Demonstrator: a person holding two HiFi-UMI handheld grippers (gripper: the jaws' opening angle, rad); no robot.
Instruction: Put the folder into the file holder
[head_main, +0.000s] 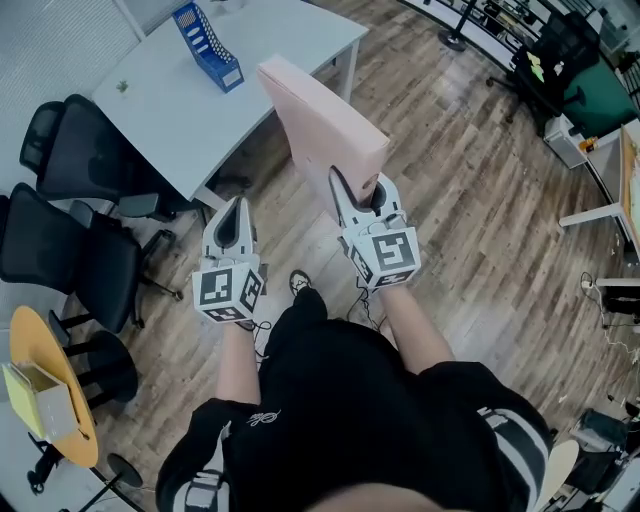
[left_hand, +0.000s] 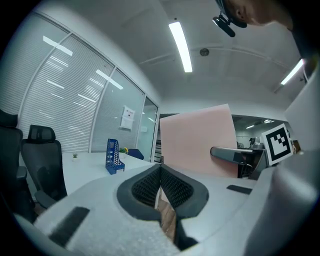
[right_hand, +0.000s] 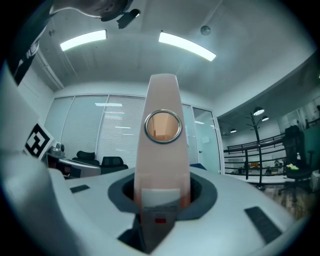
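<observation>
Presently we note the left gripper (head_main: 238, 205) over the wooden floor (head_main: 450, 200), its jaws closed together on nothing. Just right of it, the right gripper (head_main: 357, 192) has its jaws clamped on the spine of the pink folder (head_main: 320, 115), which rises tilted in the air. Farther off to the left, we find the blue file holder (head_main: 207, 45) upright on the white table (head_main: 180, 100), well apart from the folder.

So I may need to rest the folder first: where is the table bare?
The white table is mostly bare: a patch between the blue file holder and the near edge, another right of the holder. A small plant sits by the left edge. Black chairs crowd the table's left side; the wooden floor to its right is open.
</observation>
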